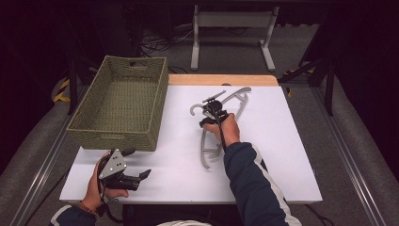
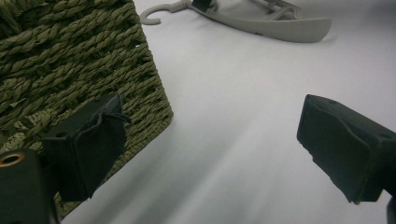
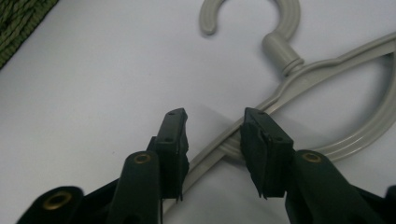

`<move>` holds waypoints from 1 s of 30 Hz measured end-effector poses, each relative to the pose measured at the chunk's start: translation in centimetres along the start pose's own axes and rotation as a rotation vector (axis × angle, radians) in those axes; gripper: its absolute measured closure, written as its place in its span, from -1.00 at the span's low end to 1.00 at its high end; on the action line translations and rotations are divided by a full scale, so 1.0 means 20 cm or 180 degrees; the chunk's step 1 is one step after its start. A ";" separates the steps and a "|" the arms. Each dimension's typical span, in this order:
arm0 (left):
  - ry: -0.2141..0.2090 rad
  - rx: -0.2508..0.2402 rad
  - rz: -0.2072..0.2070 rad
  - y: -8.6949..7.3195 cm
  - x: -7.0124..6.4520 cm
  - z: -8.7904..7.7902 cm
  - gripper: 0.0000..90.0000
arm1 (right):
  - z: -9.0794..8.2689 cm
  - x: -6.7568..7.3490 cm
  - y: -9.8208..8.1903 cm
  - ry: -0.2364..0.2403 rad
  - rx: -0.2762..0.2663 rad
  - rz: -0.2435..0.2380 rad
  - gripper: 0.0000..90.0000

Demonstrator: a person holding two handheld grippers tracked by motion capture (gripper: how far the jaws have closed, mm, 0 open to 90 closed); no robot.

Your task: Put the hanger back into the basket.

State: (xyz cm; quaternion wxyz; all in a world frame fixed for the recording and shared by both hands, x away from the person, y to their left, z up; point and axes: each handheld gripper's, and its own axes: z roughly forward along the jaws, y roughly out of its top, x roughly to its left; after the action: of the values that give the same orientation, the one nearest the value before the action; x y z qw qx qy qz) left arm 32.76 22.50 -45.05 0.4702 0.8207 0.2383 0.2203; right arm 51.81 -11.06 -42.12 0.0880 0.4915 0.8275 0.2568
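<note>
Right gripper [image 3: 212, 140] astride half-hidden hanger [image 3: 327, 70]

readable text: none | labels or brands: none | numbers: none | signs: none on basket [image 1: 120, 101], hanger [image 3: 322, 88] or table [image 1: 282, 155]

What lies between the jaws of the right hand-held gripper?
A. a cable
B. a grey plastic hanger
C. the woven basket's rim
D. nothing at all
B: in the right gripper view the grey hanger has its arm running between the two black jaws of the right hand-held gripper.
</note>
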 end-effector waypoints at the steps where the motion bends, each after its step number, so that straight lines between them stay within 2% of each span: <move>1: 0.0000 0.0000 0.0000 0.00 0.00 0.00 -0.80 | 0.00 0.00 0.00 0.0000 0.0000 0.0000 0.35; 5: -0.0003 0.0014 0.0007 0.00 0.00 0.00 -0.80 | -0.03 0.06 -0.03 0.0048 -0.0115 -0.0028 0.35; 7: -0.0005 0.0024 -0.0005 0.00 -0.01 0.01 -0.80 | -0.02 0.09 -0.06 0.0046 -0.0016 -0.0120 0.34; 9: 0.0006 0.0033 0.0011 0.00 -0.01 0.01 -0.80 | -0.02 0.12 -0.09 -0.0030 0.0067 -0.0170 0.31; 11: 0.0004 0.0042 0.0012 0.00 -0.01 0.01 -0.80 | -0.03 0.12 -0.11 -0.0010 0.0106 -0.0140 0.34; 13: 0.0001 0.0049 0.0019 0.01 -0.01 0.01 -0.80 | -0.02 0.12 -0.14 -0.0039 0.0187 -0.0183 0.25; 17: -0.0003 0.0070 0.0036 0.01 -0.02 0.02 -0.80 | -0.01 0.14 -0.13 -0.0078 0.0237 -0.0235 0.28; 18: -0.0007 0.0077 0.0039 0.01 -0.02 0.02 -0.80 | -0.02 0.14 -0.12 -0.0057 0.0245 -0.0257 0.39; 21: -0.0027 0.0093 0.0041 0.01 -0.02 0.02 -0.80 | -0.03 0.11 -0.11 0.0114 0.0307 -0.0185 0.44; 23: -0.0024 0.0096 0.0027 0.00 -0.02 0.02 -0.80 | -0.03 0.09 -0.10 0.0164 0.0320 -0.0149 0.46; 24: -0.0029 0.0100 0.0029 0.00 -0.02 0.02 -0.80 | -0.03 0.09 -0.10 0.0180 0.0340 -0.0110 0.48; 30: -0.0049 0.0102 0.0045 0.01 -0.02 0.02 -0.80 | -0.04 0.10 -0.09 0.0159 0.0440 -0.0125 0.51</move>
State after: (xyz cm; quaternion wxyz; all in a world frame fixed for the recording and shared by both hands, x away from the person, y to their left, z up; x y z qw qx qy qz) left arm 32.68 22.00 -45.16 0.4572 0.8315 0.2324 0.2135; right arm 49.07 -10.32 -42.21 0.0383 0.4735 0.8547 0.2095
